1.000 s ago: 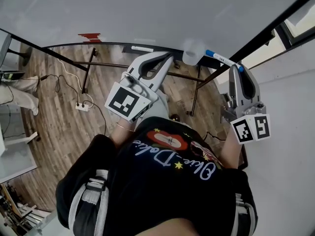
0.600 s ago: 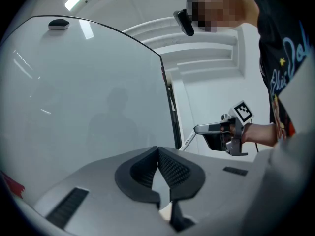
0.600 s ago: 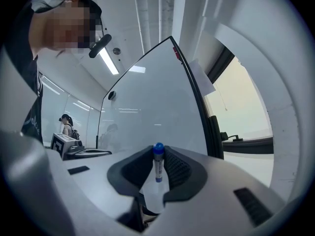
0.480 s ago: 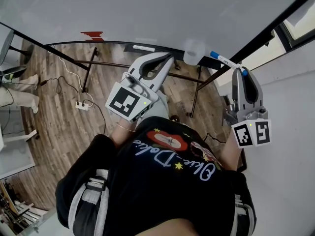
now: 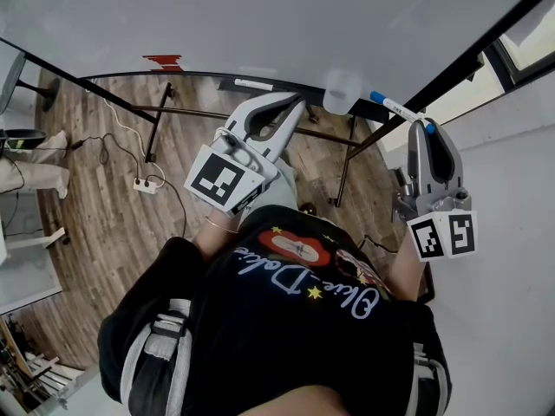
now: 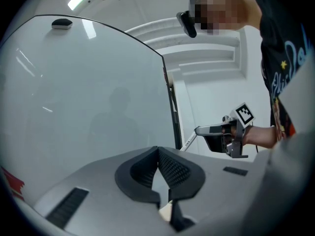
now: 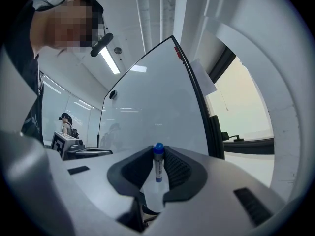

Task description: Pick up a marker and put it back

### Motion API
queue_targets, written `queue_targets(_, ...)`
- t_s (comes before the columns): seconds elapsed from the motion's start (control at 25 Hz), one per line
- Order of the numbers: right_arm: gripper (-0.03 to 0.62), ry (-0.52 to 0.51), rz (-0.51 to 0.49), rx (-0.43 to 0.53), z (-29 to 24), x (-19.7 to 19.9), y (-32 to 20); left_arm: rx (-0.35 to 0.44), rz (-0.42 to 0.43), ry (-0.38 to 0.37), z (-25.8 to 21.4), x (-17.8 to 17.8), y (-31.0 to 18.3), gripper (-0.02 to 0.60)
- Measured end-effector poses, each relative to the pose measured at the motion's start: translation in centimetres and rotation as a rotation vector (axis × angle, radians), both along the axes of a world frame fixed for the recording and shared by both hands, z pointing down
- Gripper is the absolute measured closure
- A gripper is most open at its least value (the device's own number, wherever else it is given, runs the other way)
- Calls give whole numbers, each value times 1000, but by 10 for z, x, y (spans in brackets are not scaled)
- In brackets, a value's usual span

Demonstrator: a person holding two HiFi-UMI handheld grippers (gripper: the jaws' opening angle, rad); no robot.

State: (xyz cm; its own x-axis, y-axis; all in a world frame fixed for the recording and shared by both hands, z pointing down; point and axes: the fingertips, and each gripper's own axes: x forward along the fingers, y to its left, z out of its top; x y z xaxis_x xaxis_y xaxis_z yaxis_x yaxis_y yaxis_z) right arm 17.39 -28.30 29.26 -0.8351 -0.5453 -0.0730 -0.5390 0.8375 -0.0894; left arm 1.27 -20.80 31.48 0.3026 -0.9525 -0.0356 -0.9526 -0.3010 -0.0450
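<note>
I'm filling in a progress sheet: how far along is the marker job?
Done: the pickup. The blue-capped marker is clamped in the jaws of the right gripper.
In hand: the marker is held in the air in front of the whiteboard, resting on nothing.
Left: putting it back. The left gripper has its jaws together with nothing in them.

The marker (image 7: 156, 168) has a white barrel with a printed label and a blue cap. It is clamped between the jaws of the right hand-held gripper (image 7: 158, 156). It lies roughly level, its capped end reaching past the jaws toward the whiteboard (image 5: 260, 24), near its right edge.
</note>
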Motion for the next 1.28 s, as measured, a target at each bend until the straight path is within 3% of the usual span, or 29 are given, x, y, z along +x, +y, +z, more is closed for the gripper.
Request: queue_targets(1.28, 526, 33, -58, -1, 7, -27, -9, -38, -33, -31, 4, -18, 3, 578)
